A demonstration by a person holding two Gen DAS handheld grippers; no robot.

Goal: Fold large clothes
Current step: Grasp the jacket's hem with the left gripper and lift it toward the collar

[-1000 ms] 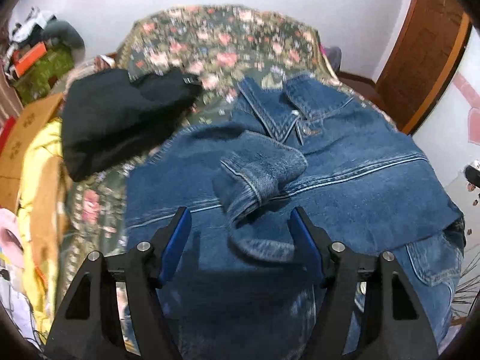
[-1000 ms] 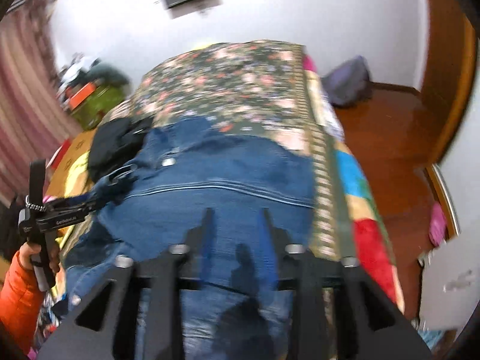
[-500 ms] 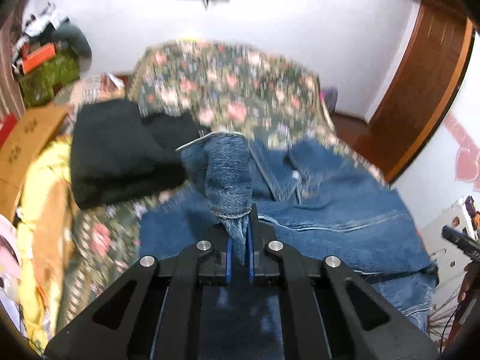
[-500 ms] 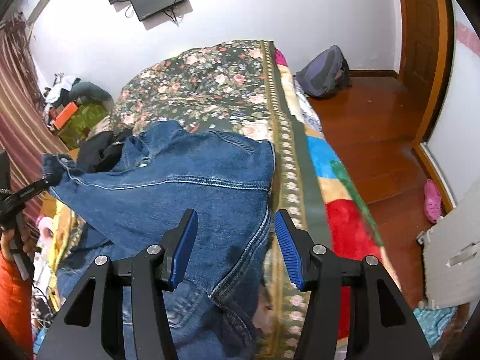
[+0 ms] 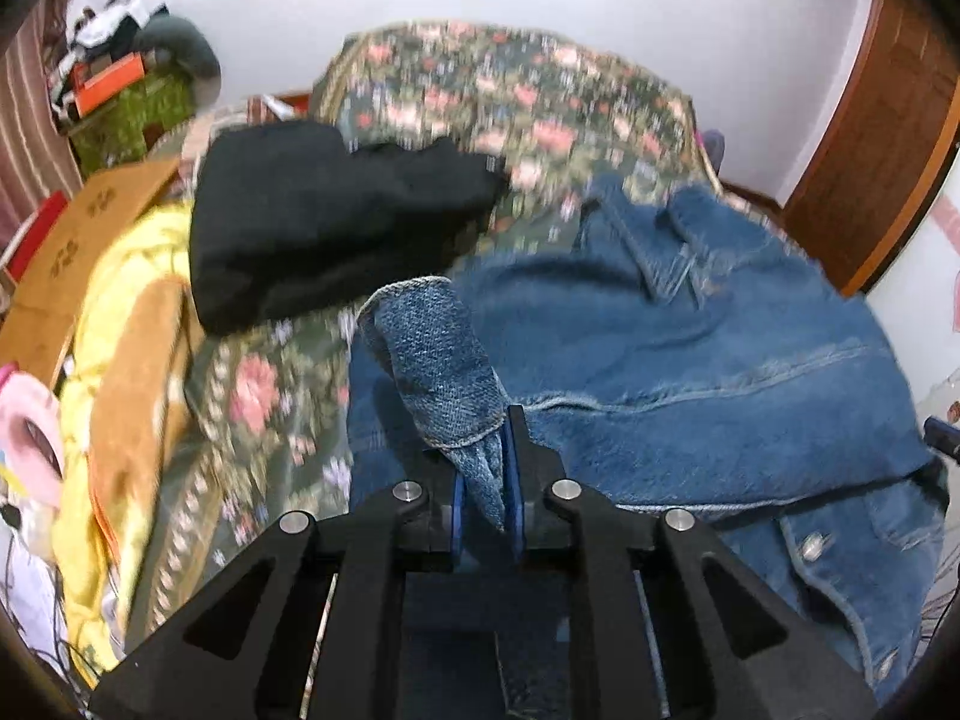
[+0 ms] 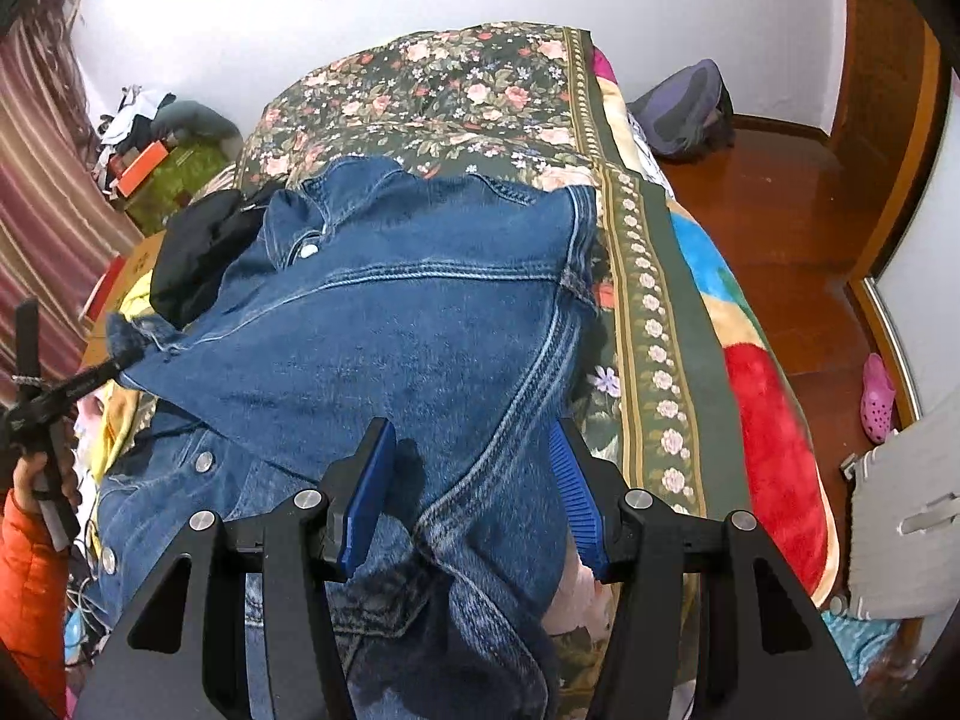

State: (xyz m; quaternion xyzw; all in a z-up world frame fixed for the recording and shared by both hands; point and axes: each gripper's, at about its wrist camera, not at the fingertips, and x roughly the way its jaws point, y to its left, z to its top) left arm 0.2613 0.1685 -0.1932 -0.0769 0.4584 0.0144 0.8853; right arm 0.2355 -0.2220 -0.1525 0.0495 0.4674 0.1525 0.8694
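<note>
In the left view, the left gripper (image 5: 485, 495) is pinching the cuff (image 5: 441, 360) of the jacket (image 5: 690, 372) on the bed (image 5: 480, 78), jaws easing apart, so the denim risks slipping free. In the right view, the right gripper (image 6: 474, 480) is hanging released over the jacket's side, gripping nothing, so that side may be dragging unevenly.

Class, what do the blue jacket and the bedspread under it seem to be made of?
Jacket: most likely denim, matte, with a faded blue weave, pale double stitching and metal snap buttons. Bedspread: probably a soft woven or plush cloth, printed with roses on dark green; the exact fibre cannot be told.

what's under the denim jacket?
The denim jacket lies on the floral bedspread, which shows around its top and right edges. Anything else beneath is covered by denim.
</note>
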